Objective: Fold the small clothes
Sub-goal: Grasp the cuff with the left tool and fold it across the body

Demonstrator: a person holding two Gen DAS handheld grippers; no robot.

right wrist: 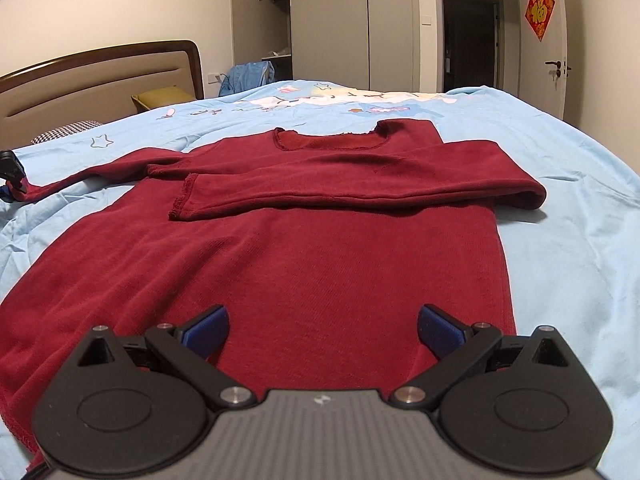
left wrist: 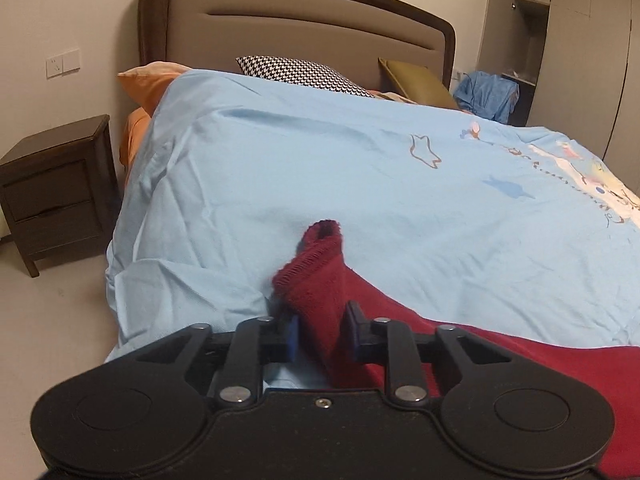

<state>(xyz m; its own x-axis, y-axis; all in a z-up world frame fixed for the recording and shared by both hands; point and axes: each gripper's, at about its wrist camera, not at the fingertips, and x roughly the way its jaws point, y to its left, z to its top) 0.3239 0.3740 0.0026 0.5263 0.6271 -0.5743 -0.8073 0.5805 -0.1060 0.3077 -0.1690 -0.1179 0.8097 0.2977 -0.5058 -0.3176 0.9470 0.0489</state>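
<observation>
Where the dark red sweater (right wrist: 304, 264) lies spread flat on the light blue bedsheet (right wrist: 568, 208), its knit shows a fine ribbed weave, soft and slightly fuzzy, with stitched hems along the cuffs and a torn-looking, ragged neckline at the far end; the right sleeve (right wrist: 360, 184) is folded across the chest, its cuff ending near the middle of the body, while the left sleeve (left wrist: 316, 280) stretches out sideways toward the edge of the bed; the left gripper (left wrist: 322, 326) has its jaws drawn narrow and pinched on that sleeve just behind the cuff, so the cuff stands up past the blue pads (left wrist: 294, 334) with its open end pointing toward the headboard (left wrist: 304, 28); the right gripper (right wrist: 322, 330) has its jaws spread wide, holding nothing, poised over the lower body of the sweater near the hem; whether its pads touch the cloth I cannot tell; both grippers are matte black plastic with round pivots and metal pins; the sheet is smooth cotton, creased, printed with a star outline and cartoon figures; beyond it sit a houndstooth pillow (left wrist: 304, 74), an orange pillow (left wrist: 148, 82), an olive cushion (left wrist: 416, 80), a dark wooden nightstand (left wrist: 56, 192) and pale wardrobe doors (right wrist: 348, 20).
</observation>
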